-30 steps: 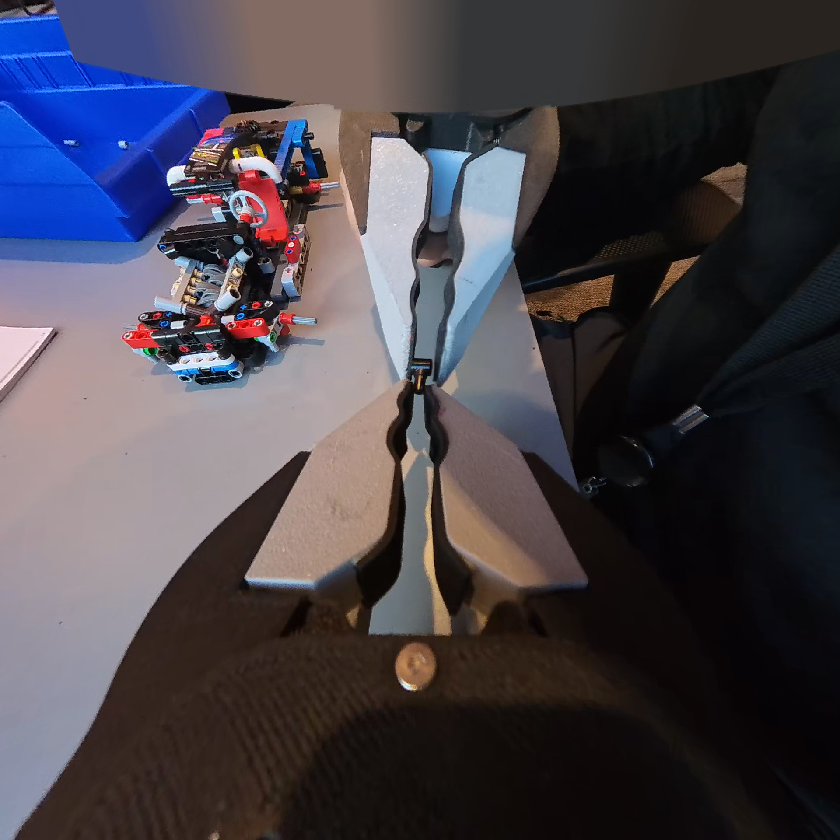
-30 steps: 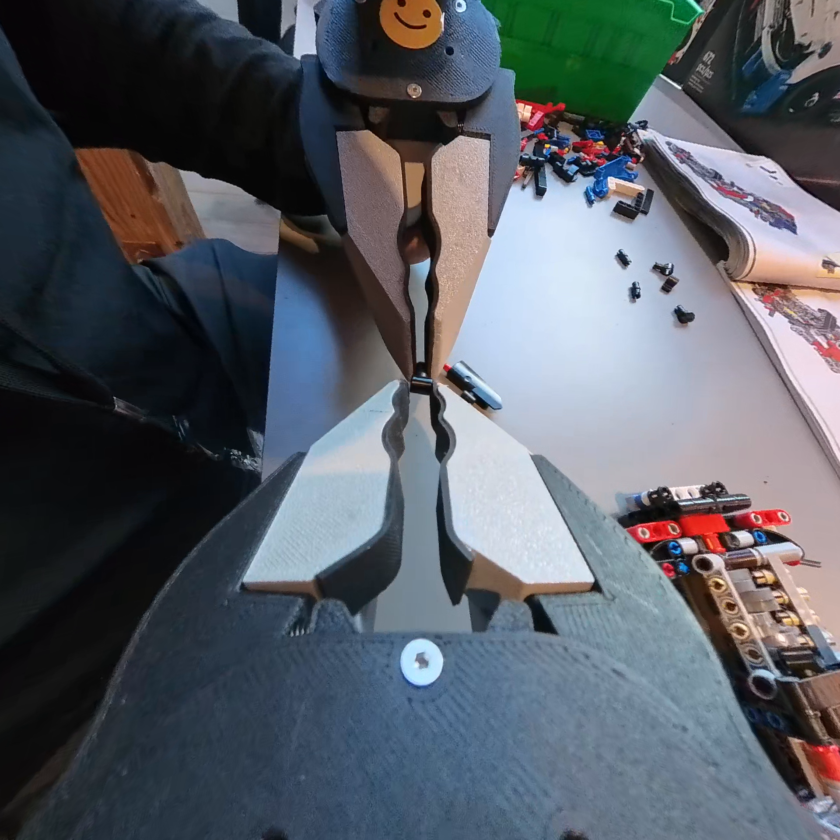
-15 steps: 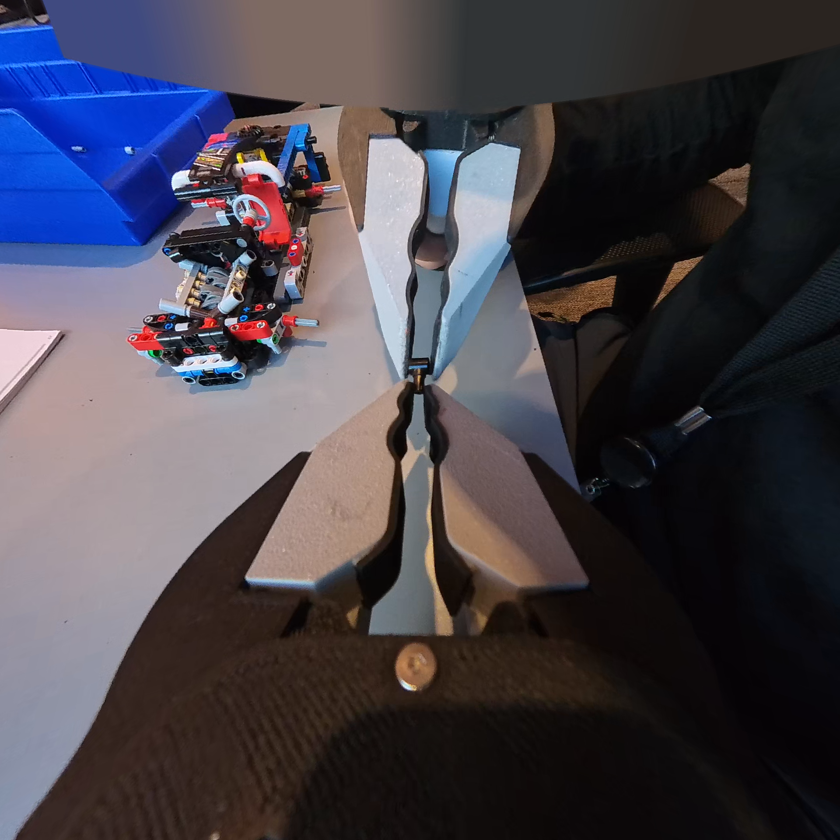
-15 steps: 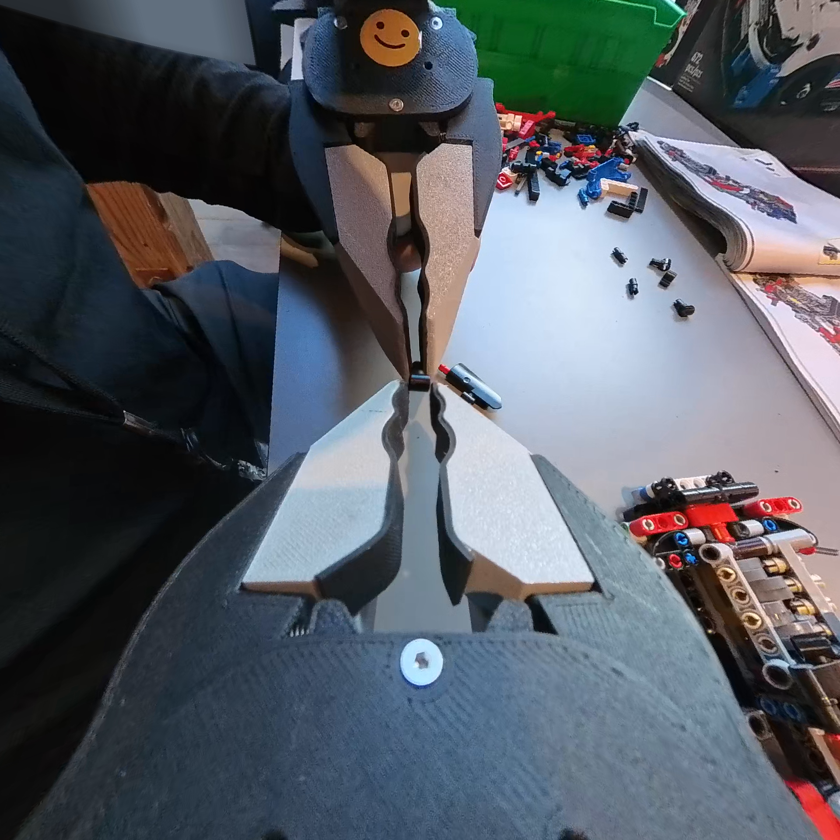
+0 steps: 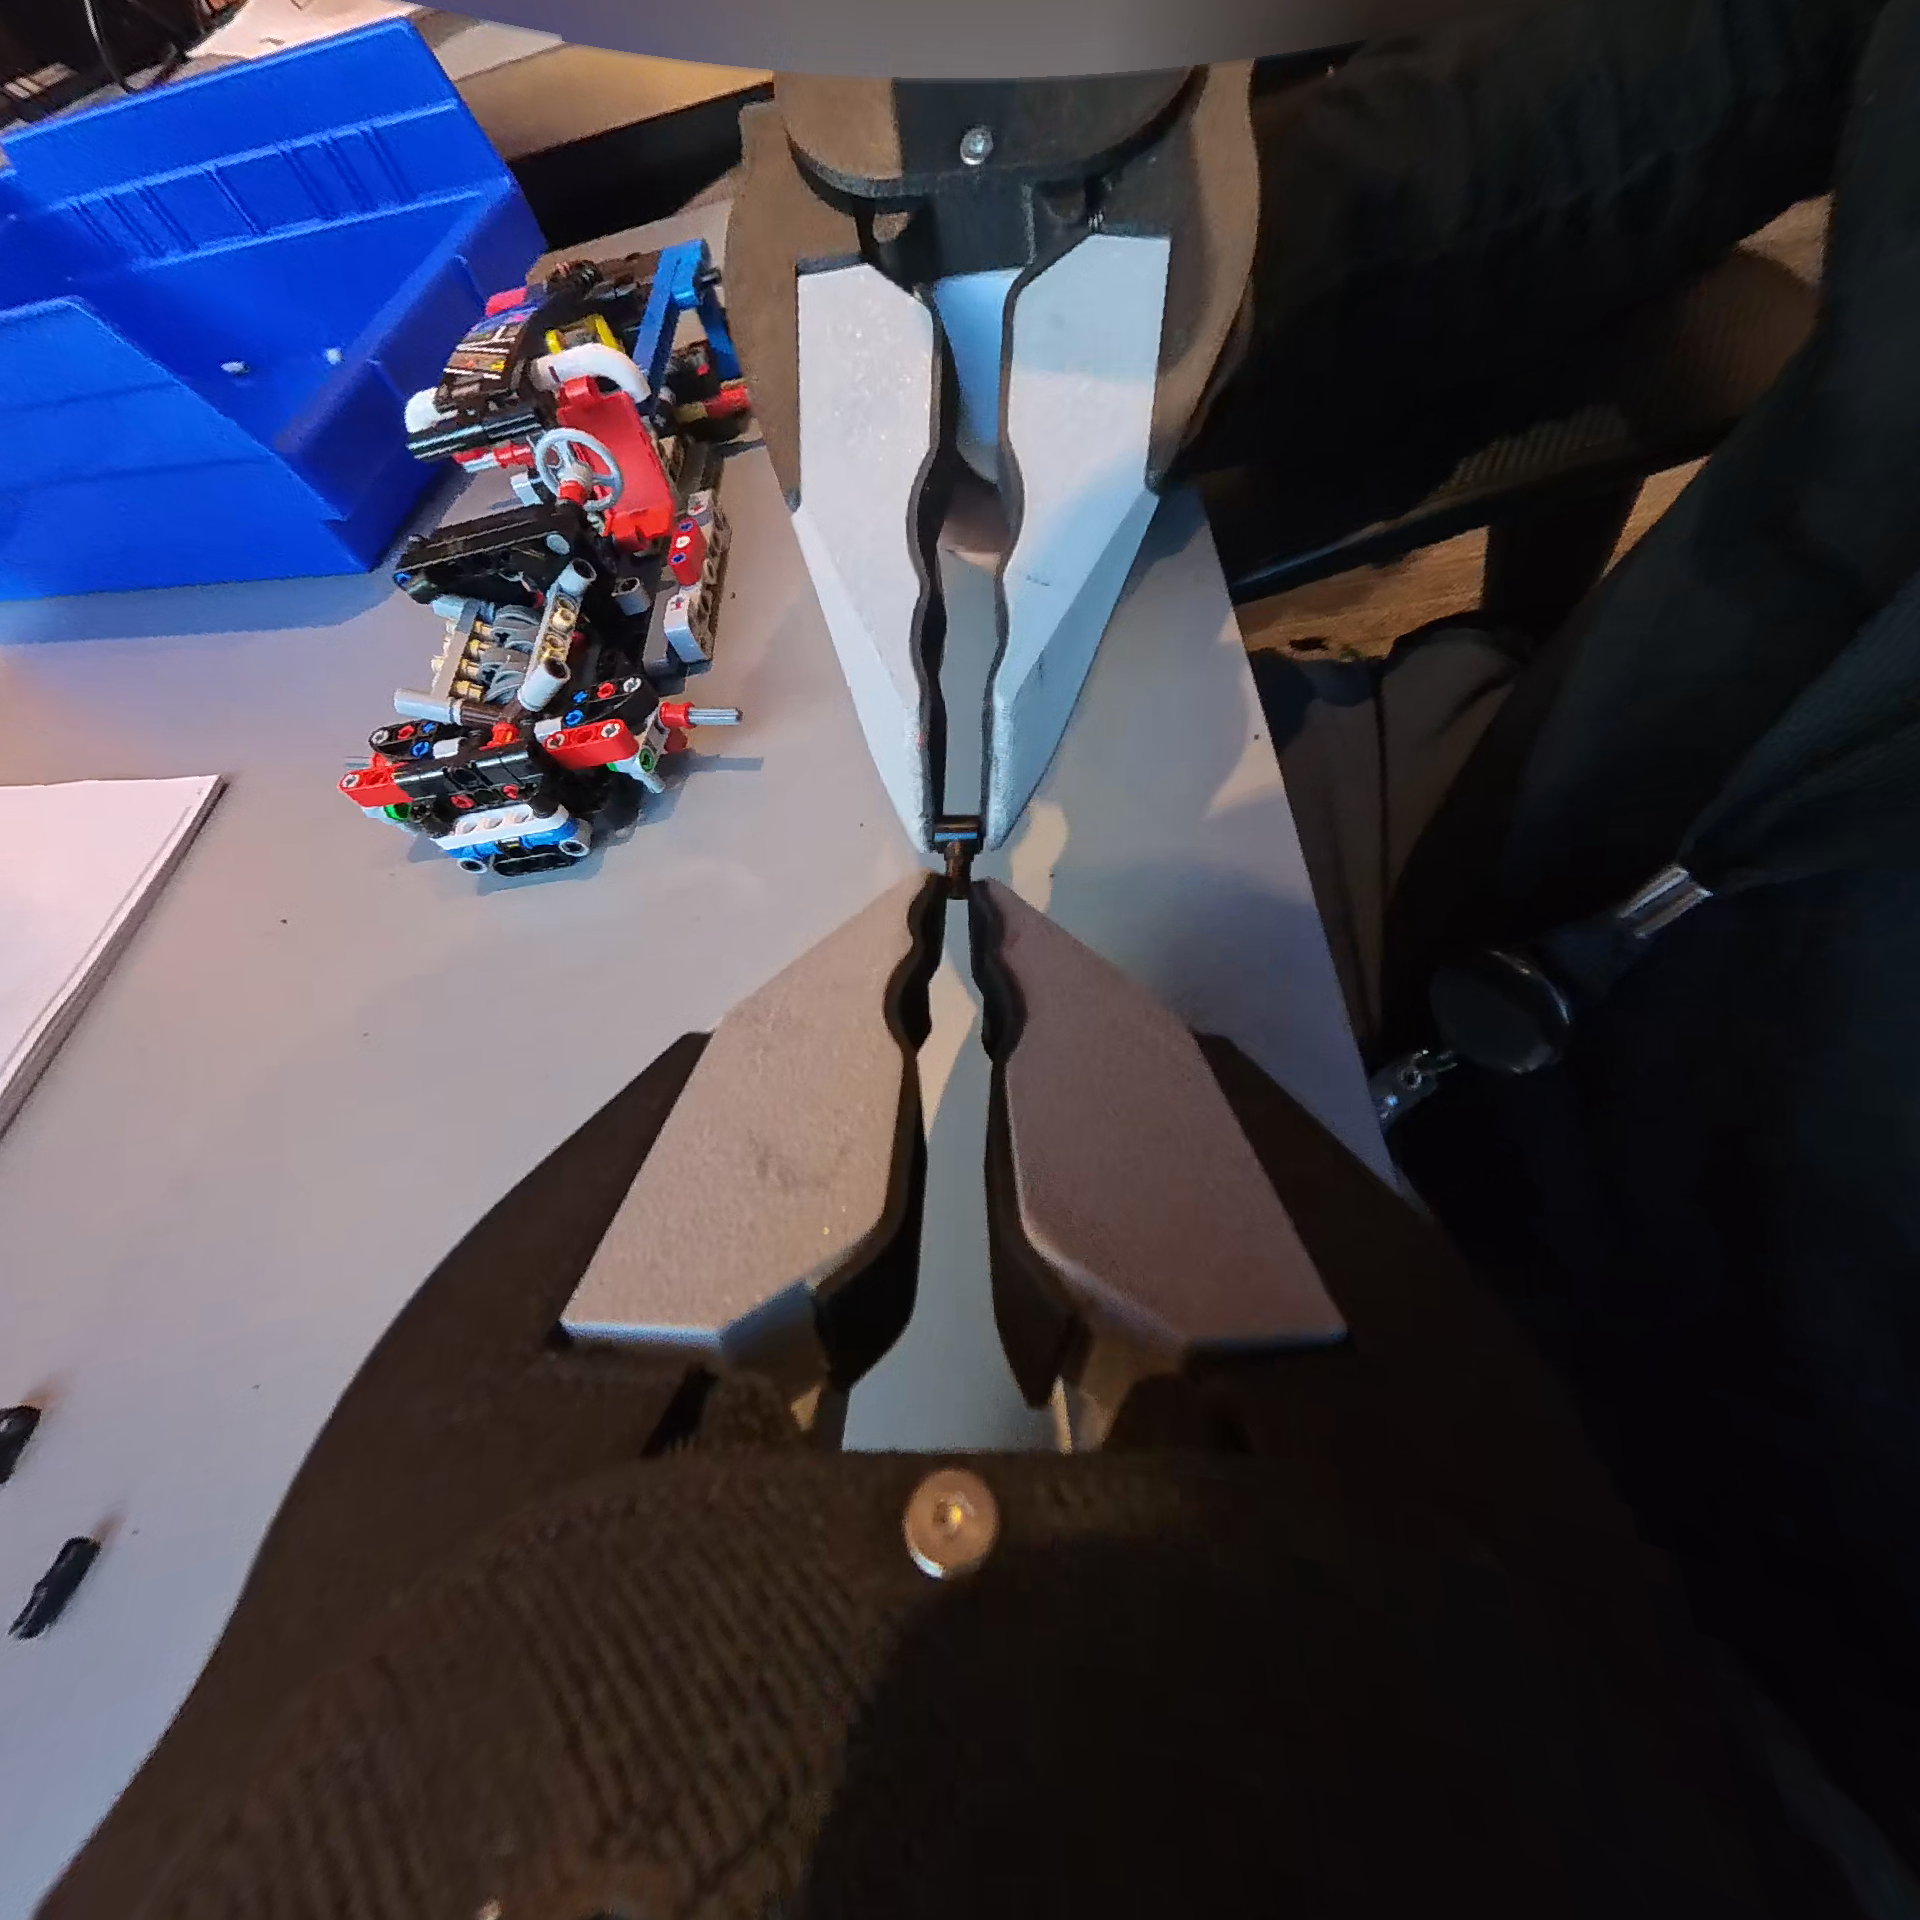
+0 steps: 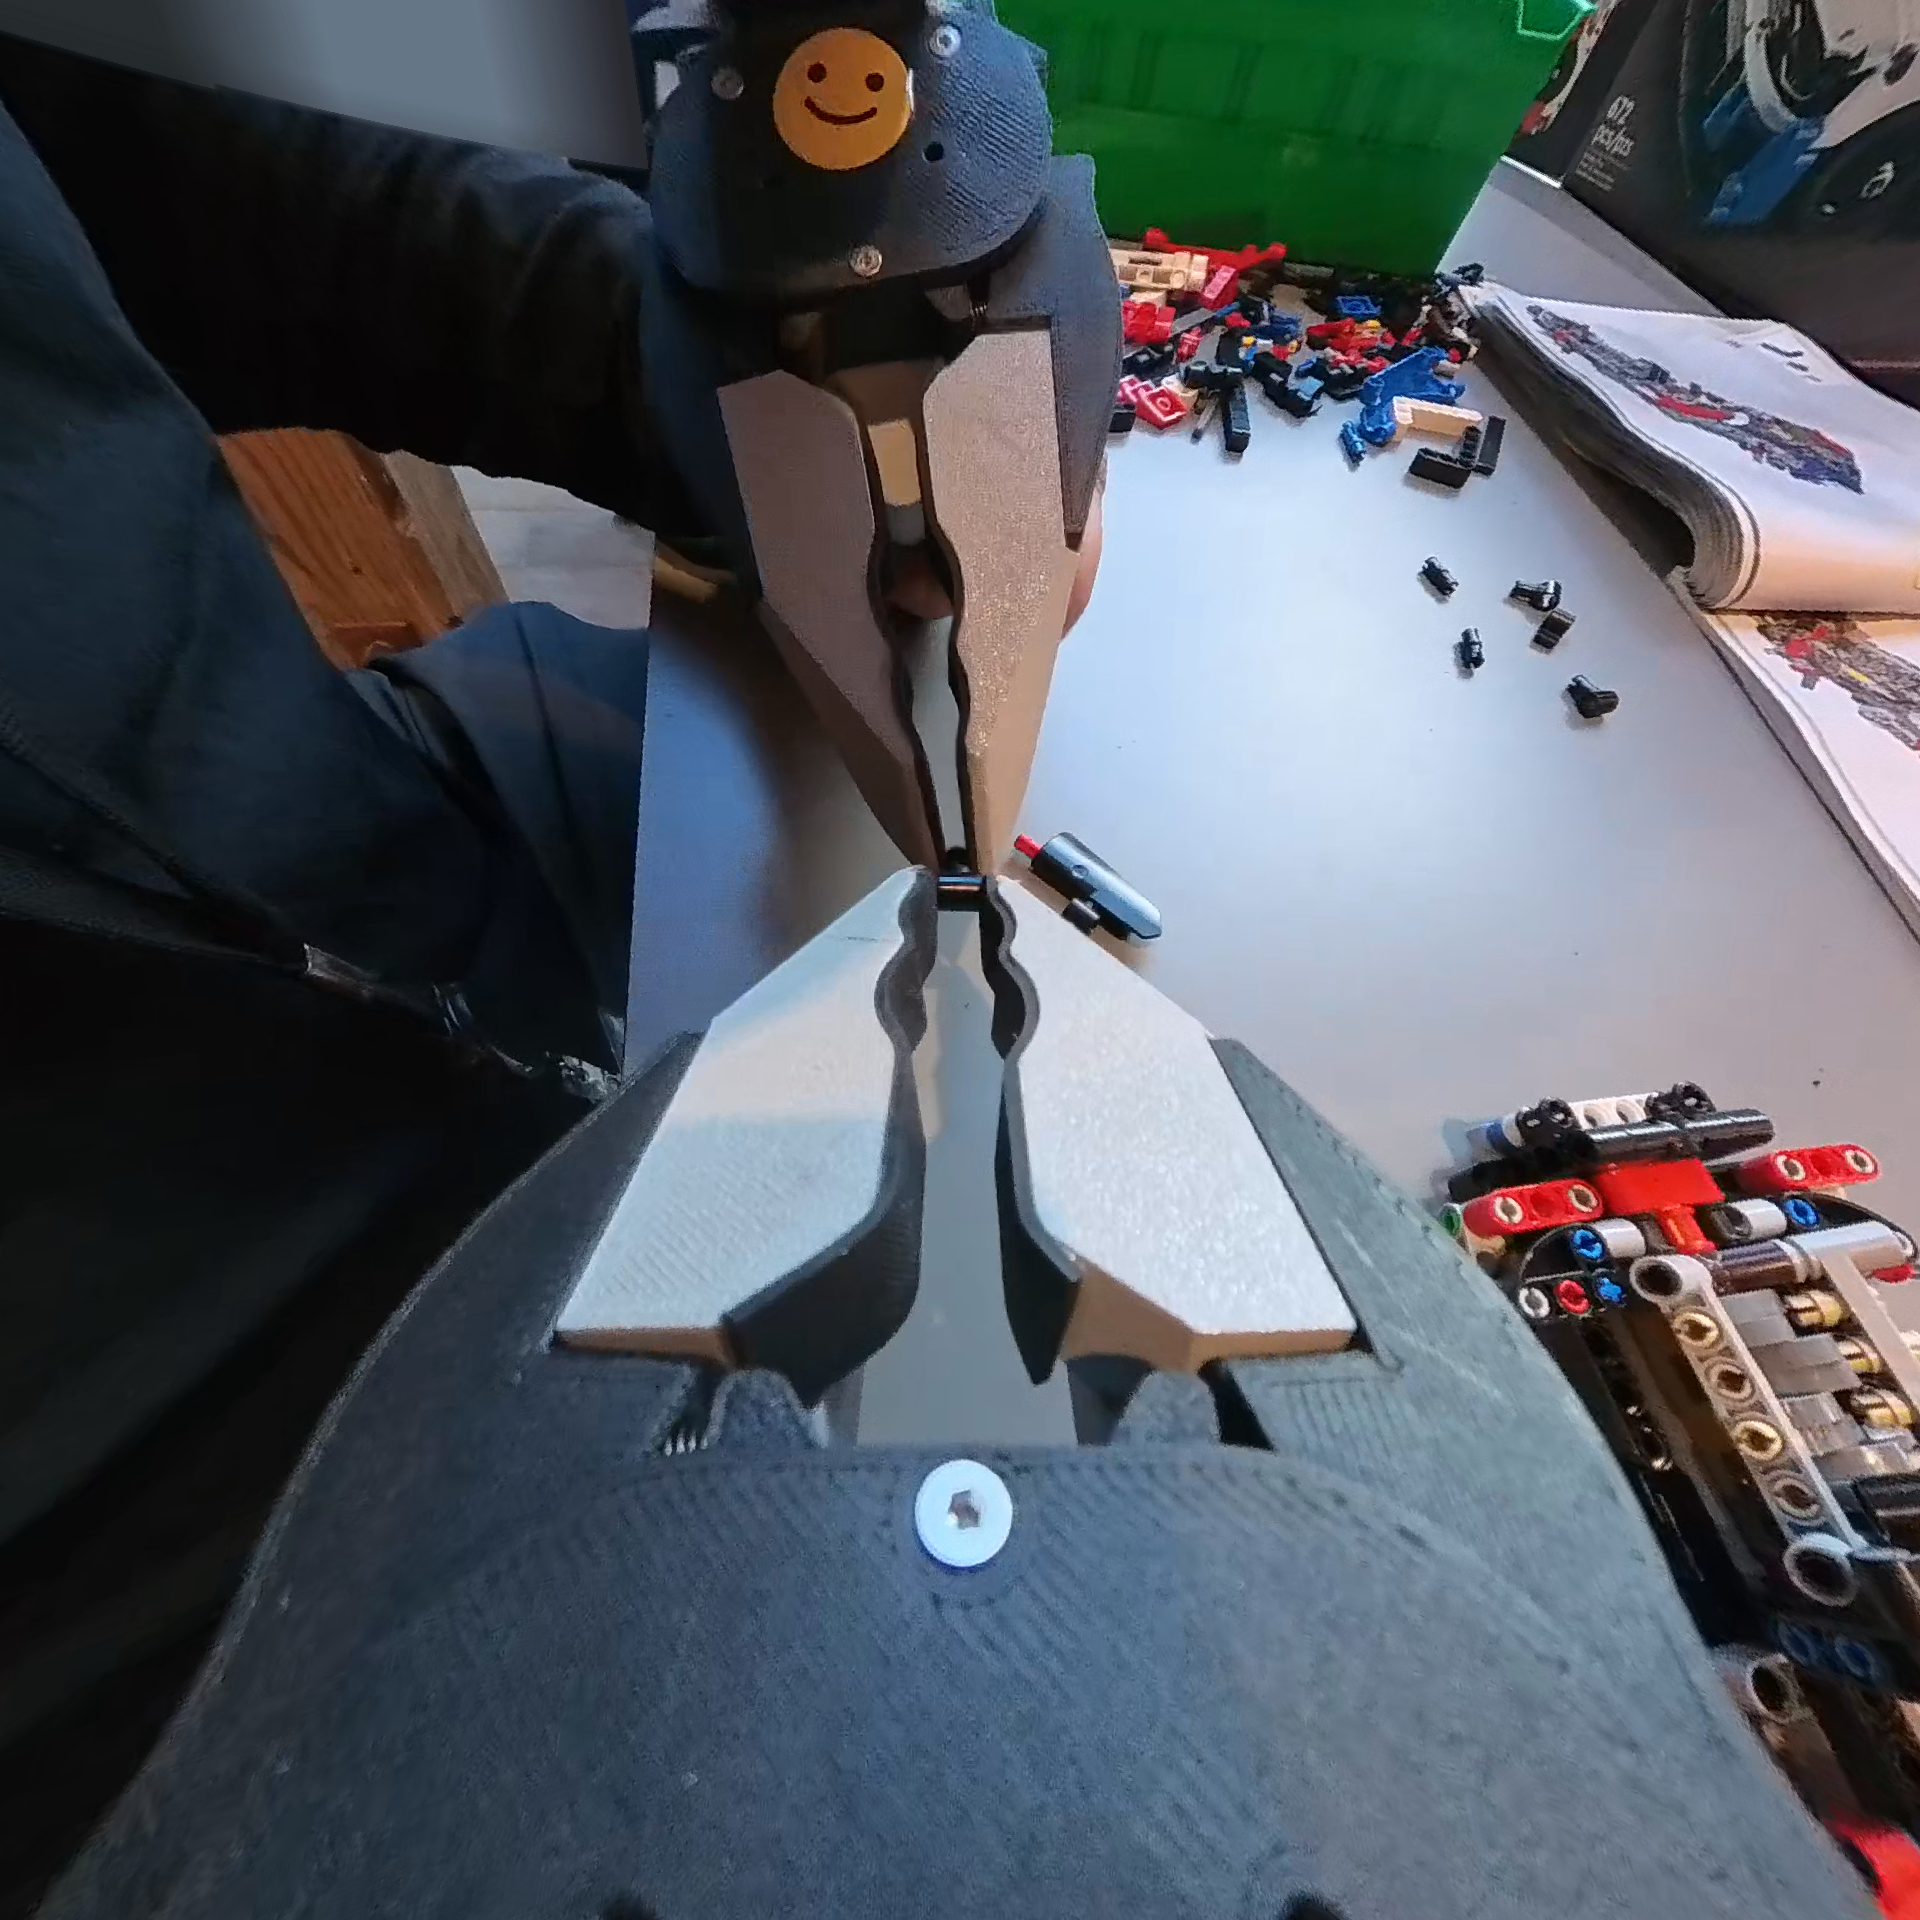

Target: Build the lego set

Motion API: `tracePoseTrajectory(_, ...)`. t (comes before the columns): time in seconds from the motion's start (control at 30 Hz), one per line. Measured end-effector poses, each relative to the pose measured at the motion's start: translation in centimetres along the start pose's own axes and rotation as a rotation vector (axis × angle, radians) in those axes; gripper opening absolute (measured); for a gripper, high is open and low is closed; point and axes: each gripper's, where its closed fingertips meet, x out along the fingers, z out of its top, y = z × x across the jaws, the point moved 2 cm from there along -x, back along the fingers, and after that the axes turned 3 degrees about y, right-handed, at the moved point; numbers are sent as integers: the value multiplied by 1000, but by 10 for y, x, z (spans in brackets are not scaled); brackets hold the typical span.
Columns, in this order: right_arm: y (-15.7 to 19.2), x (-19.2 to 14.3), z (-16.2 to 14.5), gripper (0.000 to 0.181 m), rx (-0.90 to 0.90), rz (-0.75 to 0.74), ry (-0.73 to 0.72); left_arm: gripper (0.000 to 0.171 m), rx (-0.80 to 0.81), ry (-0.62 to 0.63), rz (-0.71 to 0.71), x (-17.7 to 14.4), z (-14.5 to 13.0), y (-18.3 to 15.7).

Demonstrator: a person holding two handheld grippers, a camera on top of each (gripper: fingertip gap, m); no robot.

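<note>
My left gripper (image 5: 954, 891) and right gripper (image 6: 958, 896) meet tip to tip above the grey table (image 5: 312, 1039), near its front edge. Both are shut on one small black pin (image 5: 956, 844), each on one end; it also shows in the right wrist view (image 6: 958, 889). The right gripper (image 5: 956, 826) comes in from the top of the left wrist view. The left gripper (image 6: 954, 857), with a yellow smiley sticker, comes in from the top of the right wrist view. The part-built car model (image 5: 551, 582) lies on the table to the side, also seen in the right wrist view (image 6: 1714, 1299).
A dark grey piece with a red axle (image 6: 1091, 894) lies just behind the tips. Farther back are several black pins (image 6: 1527, 623), a pile of loose pieces (image 6: 1299, 353), a green bin (image 6: 1247, 125) and an open instruction booklet (image 6: 1714, 447). A blue bin (image 5: 208, 312) stands behind the model. My two grippers' fingertips are within a few centimetres of each other. Both grippers' tips are roughly 15 centimetres from the part-built car model (image 5: 551, 582).
Both grippers stay tip to tip on the pin. The pair has drifted slightly, and the left gripper now leans a little in the right wrist view.
</note>
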Motion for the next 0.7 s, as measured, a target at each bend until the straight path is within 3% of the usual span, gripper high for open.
tracePoseTrajectory(0.17,-9,5,-7,5,9,-76,62,0,-77,95,52,-3,-9,9)
tracePoseTrajectory(0.3,-26,15,-25,5,62,-202,209,21,-365,269,104,-15,-39,32)
tracePoseTrajectory(0.43,-27,27,-29,5,59,-245,283,26,-575,272,12,-4,-47,31)
tracePoseTrajectory(0.53,-29,28,-28,5,98,-258,283,24,-585,285,13,5,-43,32)
tracePoseTrajectory(0.57,-31,28,-28,5,112,-258,277,13,-574,310,47,5,-45,36)
tracePoseTrajectory(0.7,-34,26,-26,5,150,-258,255,12,-540,361,84,7,-45,36)
